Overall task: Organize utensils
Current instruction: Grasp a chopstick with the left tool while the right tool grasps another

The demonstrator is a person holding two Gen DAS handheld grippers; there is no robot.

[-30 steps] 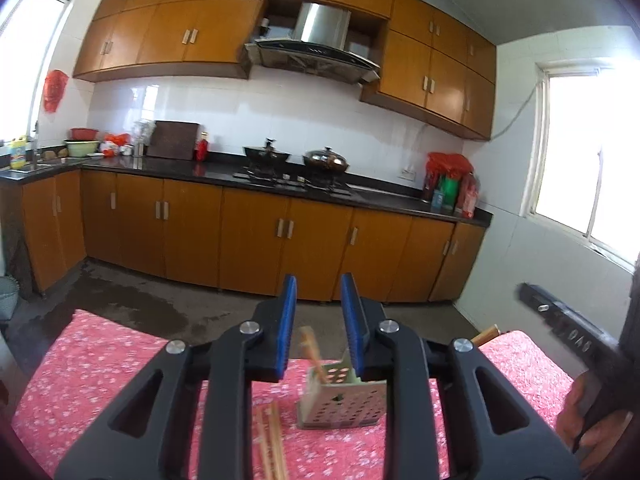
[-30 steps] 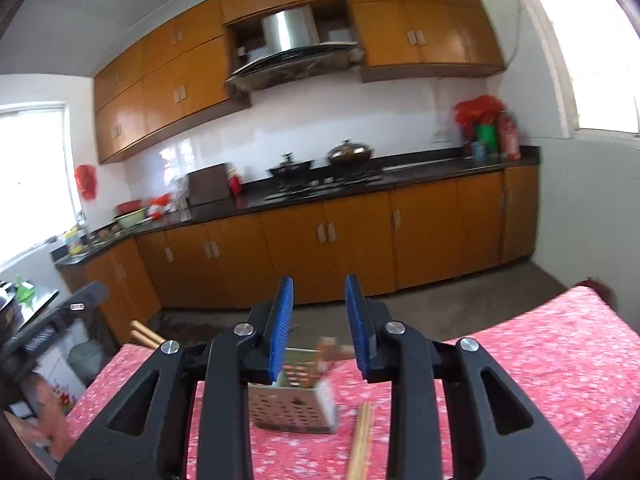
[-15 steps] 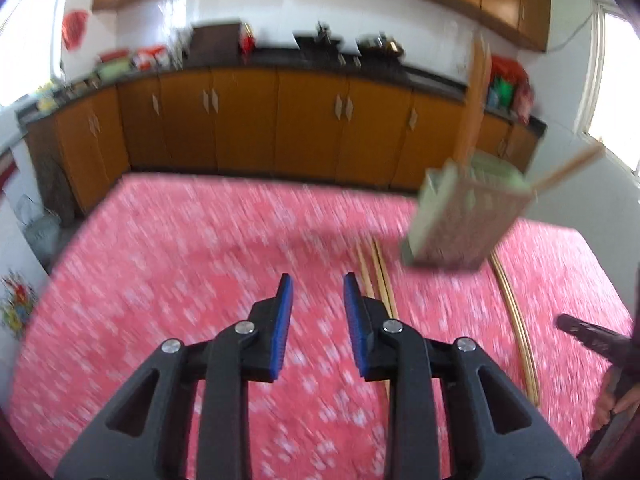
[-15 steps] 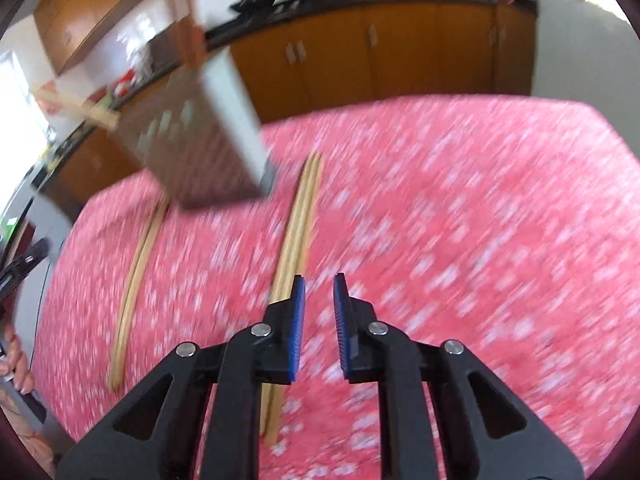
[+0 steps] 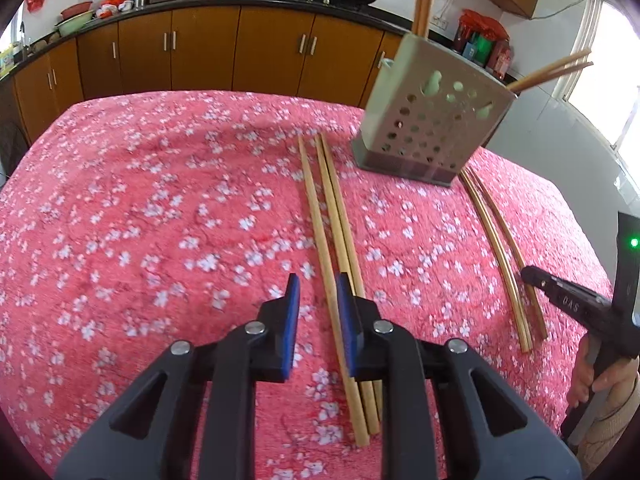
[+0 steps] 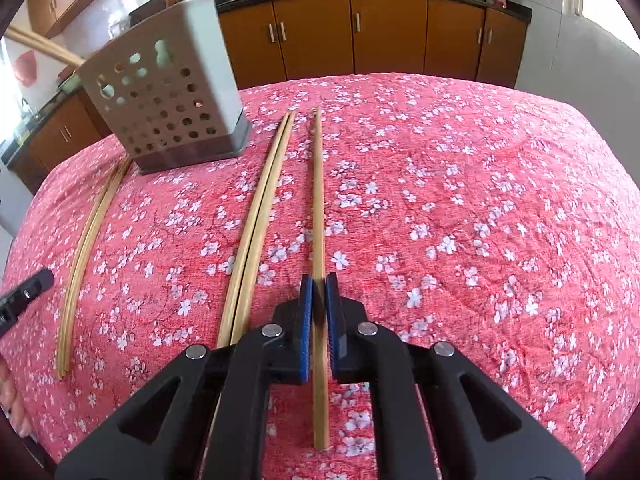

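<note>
In the left wrist view my left gripper [image 5: 318,284] hangs low over the pink flowered tablecloth [image 5: 160,220]. Its jaws are closing, and a single wooden chopstick [image 5: 316,216] lies between the blue pads, close to the right one, not pinched. Two more chopsticks [image 5: 341,216] lie just right of it. In the right wrist view my right gripper [image 6: 319,282] is shut on one chopstick [image 6: 318,200] that lies flat on the cloth. A pair of chopsticks [image 6: 264,208] lies to its left. The grey perforated utensil holder [image 5: 428,128] [image 6: 168,96] stands behind, with chopsticks [image 5: 552,70] sticking out.
Two thin curved sticks [image 5: 496,240] [image 6: 88,240] lie on the holder's other side. A hand [image 5: 600,376] holds the other black gripper at the right edge of the left wrist view. Brown kitchen cabinets [image 6: 392,36] stand beyond the table's far edge.
Both views swung down from the kitchen wall to the tabletop as both grippers sank. The right jaws closed onto a chopstick. The left jaws narrowed around another.
</note>
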